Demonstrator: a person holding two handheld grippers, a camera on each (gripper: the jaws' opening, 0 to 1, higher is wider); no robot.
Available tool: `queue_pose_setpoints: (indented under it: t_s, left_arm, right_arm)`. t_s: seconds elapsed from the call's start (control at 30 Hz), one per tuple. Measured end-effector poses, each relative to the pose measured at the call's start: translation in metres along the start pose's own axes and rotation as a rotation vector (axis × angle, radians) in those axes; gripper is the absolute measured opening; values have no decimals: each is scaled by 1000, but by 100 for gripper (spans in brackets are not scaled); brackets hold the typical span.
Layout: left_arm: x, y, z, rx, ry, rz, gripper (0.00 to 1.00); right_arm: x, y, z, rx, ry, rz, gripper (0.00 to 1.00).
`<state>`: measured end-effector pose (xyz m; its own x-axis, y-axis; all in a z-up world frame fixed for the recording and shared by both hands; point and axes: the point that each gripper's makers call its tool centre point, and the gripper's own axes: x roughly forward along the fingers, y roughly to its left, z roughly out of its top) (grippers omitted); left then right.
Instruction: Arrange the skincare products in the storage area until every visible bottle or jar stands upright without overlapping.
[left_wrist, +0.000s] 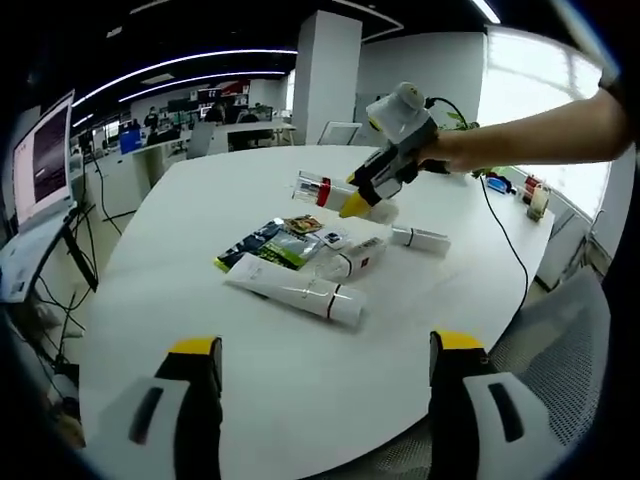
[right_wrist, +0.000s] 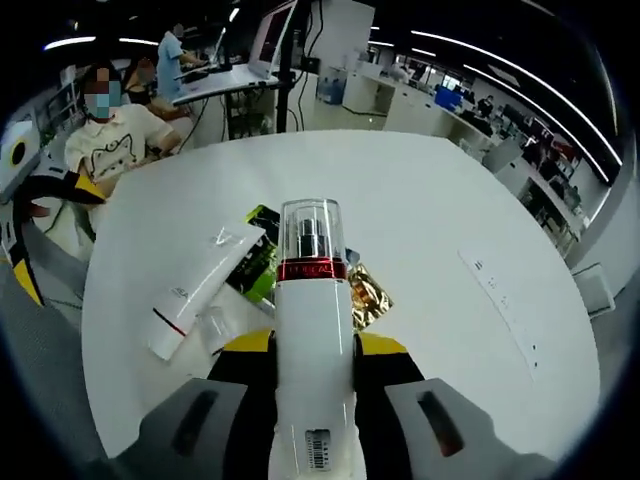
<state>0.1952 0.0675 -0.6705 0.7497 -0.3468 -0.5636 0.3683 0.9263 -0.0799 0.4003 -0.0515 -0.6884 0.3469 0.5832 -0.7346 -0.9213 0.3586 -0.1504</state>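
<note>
White pump bottle with a clear cap and red band lies clamped between the right gripper's jaws above the white table, while the left gripper hovers wide open near a white tube.

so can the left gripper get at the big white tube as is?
Probably yes. The left gripper is open, with bare table between it and the white tube, which lies nearest, in front of the sachets. The right gripper holds the pump bottle farther back.
</note>
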Motion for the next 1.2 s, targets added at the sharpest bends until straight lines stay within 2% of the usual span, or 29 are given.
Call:
queue_pose_setpoints:
  t_s: [0.13,0.33,0.6,0.8,0.93,1.2]
  left_arm:
    - [-1,-1,3,-11,-13,-6,80]
    - [-1,-8,7,51,-16,-22,81]
    - [-7,-9,20,51,-41,-34,81]
    - [-14,-9,43,25,-93,-52,81]
    - [-20,-17,61,11,-132,-75,81]
    - [-21,-53,98,-62,-222,-178,81]
  right_arm:
    - [-12,5,3,40,-43,-10,28]
    - [-37,15,10,49,-87,-29,28]
    - [-73,29,30,70,-210,-83,28]
    - [-91,43,36,86,-259,-99,28]
    - [-104,52,38,102,-300,-120,28]
    - [-125,70,35,137,-361,-182,28]
